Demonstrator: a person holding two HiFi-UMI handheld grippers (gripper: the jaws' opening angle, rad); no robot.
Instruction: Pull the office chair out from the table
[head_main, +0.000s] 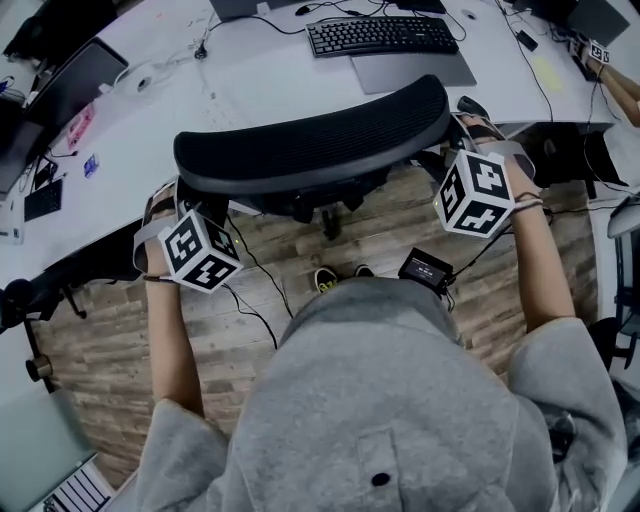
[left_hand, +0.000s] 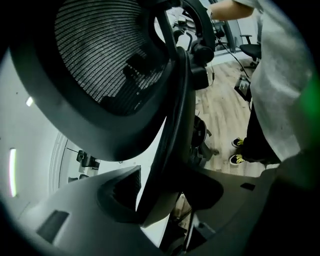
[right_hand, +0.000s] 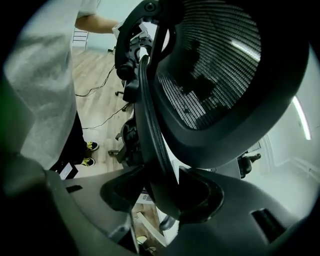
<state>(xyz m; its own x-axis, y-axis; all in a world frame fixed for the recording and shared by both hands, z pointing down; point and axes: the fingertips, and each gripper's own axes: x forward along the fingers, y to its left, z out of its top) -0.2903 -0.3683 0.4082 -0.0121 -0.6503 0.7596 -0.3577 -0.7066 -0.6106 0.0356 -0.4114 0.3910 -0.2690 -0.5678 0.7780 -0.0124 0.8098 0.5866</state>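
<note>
Black mesh fills the curved backrest of the black office chair (head_main: 315, 140), which is seen standing close against the near edge of the white table (head_main: 240, 85), its top rail overlapping that edge in the head view. The left gripper (head_main: 178, 200) is set at the left end of the backrest and the right gripper (head_main: 468, 122) at the right end, each held by a hand, with a marker cube just behind it.

In the left gripper view, the left gripper (left_hand: 165, 192) is seen with its jaws closed onto the dark rim of the backrest, which runs up between them; the mesh is shown above. In the right gripper view, the right gripper (right_hand: 161, 192) is likewise clamped onto the rim at the opposite side, with the frame pinched between both jaws.

On the table, near its far edge, a black computer keyboard (head_main: 383, 35) is laid, with a flat grey pad (head_main: 415, 70) touching it on the near side. Below the chair, a wooden plank floor (head_main: 395, 215) is shown, on which dark shoes with yellow trim (head_main: 338, 277) are planted behind the chair's base.
</note>
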